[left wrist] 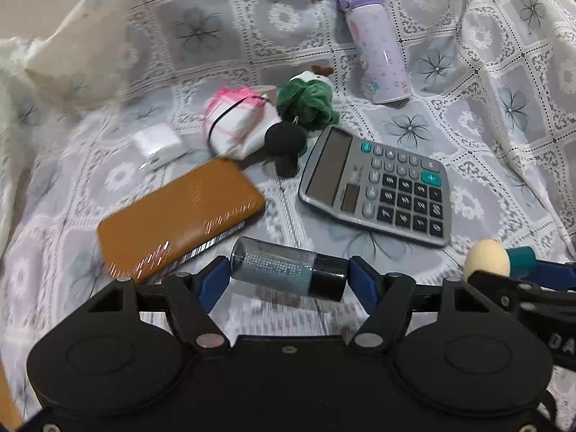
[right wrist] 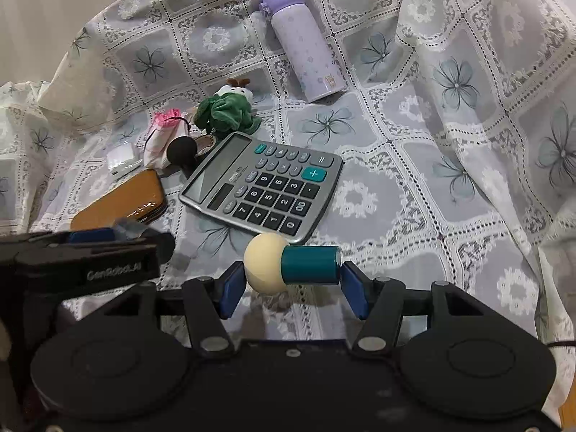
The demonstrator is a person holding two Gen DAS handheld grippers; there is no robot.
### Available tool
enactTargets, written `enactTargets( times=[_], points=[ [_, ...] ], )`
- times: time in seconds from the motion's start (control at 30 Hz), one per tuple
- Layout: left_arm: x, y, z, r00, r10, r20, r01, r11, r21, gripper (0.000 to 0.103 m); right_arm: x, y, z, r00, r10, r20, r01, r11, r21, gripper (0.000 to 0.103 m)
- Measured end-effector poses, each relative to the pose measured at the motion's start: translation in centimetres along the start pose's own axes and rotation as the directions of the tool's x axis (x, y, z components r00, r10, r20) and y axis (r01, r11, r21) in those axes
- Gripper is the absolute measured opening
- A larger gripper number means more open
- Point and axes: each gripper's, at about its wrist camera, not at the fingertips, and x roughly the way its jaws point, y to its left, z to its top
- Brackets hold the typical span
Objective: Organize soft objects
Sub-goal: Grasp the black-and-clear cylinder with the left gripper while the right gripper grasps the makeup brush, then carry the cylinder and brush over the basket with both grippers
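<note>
Lace cloth [left wrist: 486,115] printed with grey-blue flowers covers the whole tabletop and rises in folds at the back and on both sides.

Left claw [left wrist: 286,277] is clamped on a small dark bottle [left wrist: 288,268] that lies crosswise between its blue pads, the clear printed body toward one pad and the black cap toward the other. The bottle hangs just above the cloth, in front of a brown case [left wrist: 180,219] that lies flat and slanted.

Right claw [right wrist: 289,284] grips a teal cylinder with a cream ball on one end [right wrist: 291,262], also held crosswise: one pad presses the ball, the other the flat end of the cylinder. This thing sits just in front of the near edge of a grey calculator [right wrist: 266,187]. In the left wrist view the same ball and cylinder show at the right edge, so the two claws are side by side and close together.

Farther back lie the soft things, in one cluster: a green plush toy [left wrist: 306,100] with a white head, a white pouch with pink trim [left wrist: 241,122] touching its side, and a black foam ball [left wrist: 284,138] in front of them, just beside the calculator's far corner. A small white box [left wrist: 158,144] lies beside the pouch. A purple flask [left wrist: 378,43] lies on its side well behind the calculator.
</note>
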Motion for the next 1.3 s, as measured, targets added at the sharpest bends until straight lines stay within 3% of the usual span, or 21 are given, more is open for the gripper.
enactTargets(
  times=[0.27,0.73,1.3],
  points=[
    [-4.3,-0.2,-3.3,0.998,0.045,-0.033,-0.047,0.997,-0.067,0.067,-2.9,-0.1,-2.1,1.000,0.005,-0.001,-0.005,1.000,0.000,0.057],
    [-9.9,0.1,-8.9,0.997,0.062,-0.038,-0.067,0.987,-0.146,0.067,-9.2,0.4,-6.4,0.999,0.030,0.041,-0.029,0.999,-0.018,0.057],
    [-13.7,-2.2,-13.7,0.999,0.024,-0.029,-0.029,0.983,-0.182,0.067,-14.9,0.2,-10.8,0.994,0.088,0.069,-0.088,0.996,-0.012,0.058]
  ],
)
